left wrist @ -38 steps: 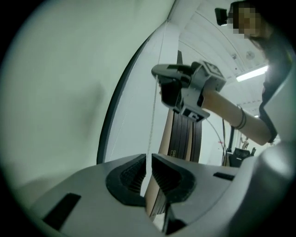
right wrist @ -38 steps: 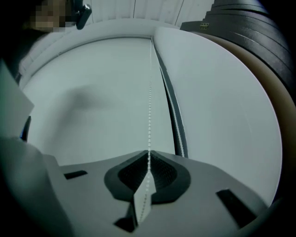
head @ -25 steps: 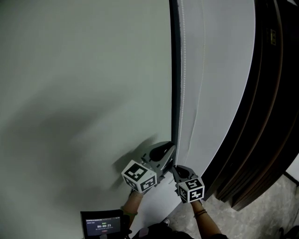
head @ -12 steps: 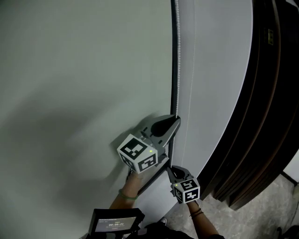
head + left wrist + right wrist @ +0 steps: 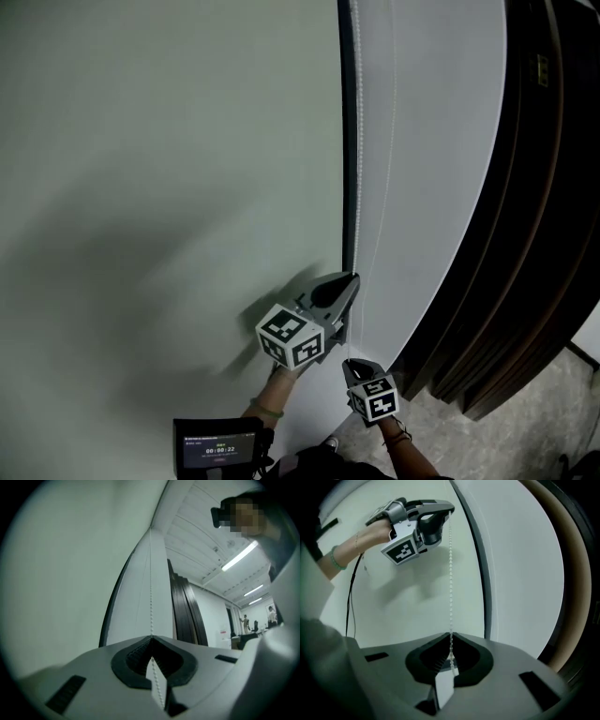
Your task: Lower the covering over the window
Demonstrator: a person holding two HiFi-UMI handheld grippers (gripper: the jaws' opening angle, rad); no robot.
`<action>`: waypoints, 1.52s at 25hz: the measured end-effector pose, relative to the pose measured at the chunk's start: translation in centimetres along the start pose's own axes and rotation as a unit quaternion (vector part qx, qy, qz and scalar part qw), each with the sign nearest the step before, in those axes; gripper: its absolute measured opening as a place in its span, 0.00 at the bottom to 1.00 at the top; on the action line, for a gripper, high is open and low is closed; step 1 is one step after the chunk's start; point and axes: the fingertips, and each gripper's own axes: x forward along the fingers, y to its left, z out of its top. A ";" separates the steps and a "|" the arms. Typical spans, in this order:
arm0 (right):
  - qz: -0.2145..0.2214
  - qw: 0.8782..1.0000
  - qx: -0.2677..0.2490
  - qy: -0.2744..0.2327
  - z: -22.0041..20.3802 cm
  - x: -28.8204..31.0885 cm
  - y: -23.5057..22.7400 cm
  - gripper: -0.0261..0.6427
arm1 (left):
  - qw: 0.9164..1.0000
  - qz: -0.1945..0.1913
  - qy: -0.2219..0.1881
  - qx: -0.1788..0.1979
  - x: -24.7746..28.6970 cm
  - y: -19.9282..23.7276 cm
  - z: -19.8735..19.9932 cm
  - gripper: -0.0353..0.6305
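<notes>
Grips the thin white bead chain (image 5: 355,141) in two places. Higher up, clenches the left tongs (image 5: 354,279) on it, with the jaws just now closing and the beads caught between their tips. In the left gripper view, shows the chain rising straight from the pinched tips and a short tail lying back between the dark ribbed pads (image 5: 135,656). Lower down, clenches the right tongs (image 5: 348,363) on the same chain, directly beneath the left pair, tips pointing upward. From the right gripper view, shows the beads strung in a straight line between the two pairs, with the left tongs carried by a bare hand (image 5: 365,538) wearing a green wristband. Keeps the chain just beside the dark frame strip (image 5: 346,94), along the left edge of the flat white roller blind (image 5: 431,141). Sets that blind between the pale green wall (image 5: 169,141) on its left and the dark brown folded curtain (image 5: 544,187) on its right, lower edge not to be made out. At the bottom of the head view, shows a small black screen (image 5: 217,448) with lit digits and, at the lower right, a patch of speckled floor (image 5: 553,412).
</notes>
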 end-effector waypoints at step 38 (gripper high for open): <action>0.006 0.986 0.108 -0.128 5.2 -10.3 -1.5 0.07 | 0.942 0.093 0.308 -0.097 -12.0 -0.8 -28.0 0.12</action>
